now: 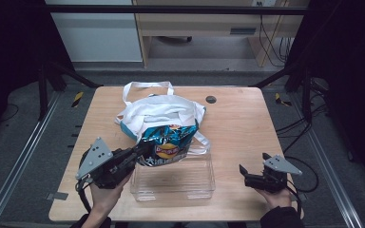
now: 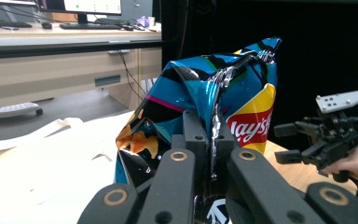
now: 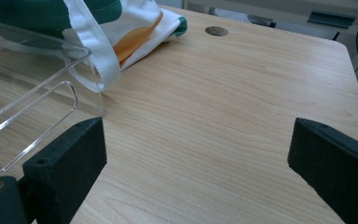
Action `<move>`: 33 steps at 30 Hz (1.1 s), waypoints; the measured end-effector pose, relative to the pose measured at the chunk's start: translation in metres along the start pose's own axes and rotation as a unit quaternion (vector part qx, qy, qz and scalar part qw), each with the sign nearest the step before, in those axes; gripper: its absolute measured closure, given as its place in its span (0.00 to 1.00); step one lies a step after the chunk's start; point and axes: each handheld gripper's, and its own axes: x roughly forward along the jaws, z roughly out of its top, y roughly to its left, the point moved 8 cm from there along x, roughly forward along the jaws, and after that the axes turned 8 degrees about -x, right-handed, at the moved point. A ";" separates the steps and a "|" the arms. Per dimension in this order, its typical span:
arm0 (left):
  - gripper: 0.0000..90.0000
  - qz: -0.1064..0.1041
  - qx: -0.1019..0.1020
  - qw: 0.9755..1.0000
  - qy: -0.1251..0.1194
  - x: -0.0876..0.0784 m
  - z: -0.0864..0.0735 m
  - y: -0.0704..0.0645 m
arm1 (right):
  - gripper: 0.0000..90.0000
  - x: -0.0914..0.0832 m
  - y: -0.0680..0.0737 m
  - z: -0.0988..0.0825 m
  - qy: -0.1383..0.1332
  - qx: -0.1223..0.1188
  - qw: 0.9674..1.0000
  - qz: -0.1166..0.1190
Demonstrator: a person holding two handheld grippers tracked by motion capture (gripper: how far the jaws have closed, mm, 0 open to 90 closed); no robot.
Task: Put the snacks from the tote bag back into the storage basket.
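A blue Lay's chip bag [image 1: 167, 142] hangs over the far edge of a clear plastic bin [image 1: 173, 179], just in front of a white tote bag [image 1: 159, 110]. My left gripper [image 1: 141, 150] is shut on the bag's crimped edge; in the left gripper view the chip bag [image 2: 205, 105] rises between the two pinched fingers [image 2: 193, 135]. My right gripper [image 1: 246, 174] rests open at the table's right front, jaws wide apart with nothing between them. In the right gripper view the bin's [image 3: 32, 98] clear wall stands at the left, with a tote strap [image 3: 91, 44] draped beside it.
The wooden table [image 1: 237, 123] has a round grommet hole [image 1: 211, 99] at the back. The tote's handles [image 1: 145, 87] trail toward the far edge. Black frame posts stand at both sides; a desk stands beyond the table.
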 end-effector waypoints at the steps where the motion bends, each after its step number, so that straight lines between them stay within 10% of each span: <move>1: 0.99 -0.002 -0.001 1.000 0.003 0.001 -0.003 -0.001 | 0.05 0.000 0.000 0.000 0.000 0.000 1.000 0.001; 17: 0.99 -0.023 -0.035 0.996 0.073 0.018 -0.057 0.005 | 0.05 0.000 0.001 -0.001 0.001 -0.001 1.000 0.002; 33: 0.99 -0.017 -0.051 0.994 0.098 0.026 -0.074 0.006 | 0.05 0.000 0.002 -0.001 0.002 0.000 1.000 0.002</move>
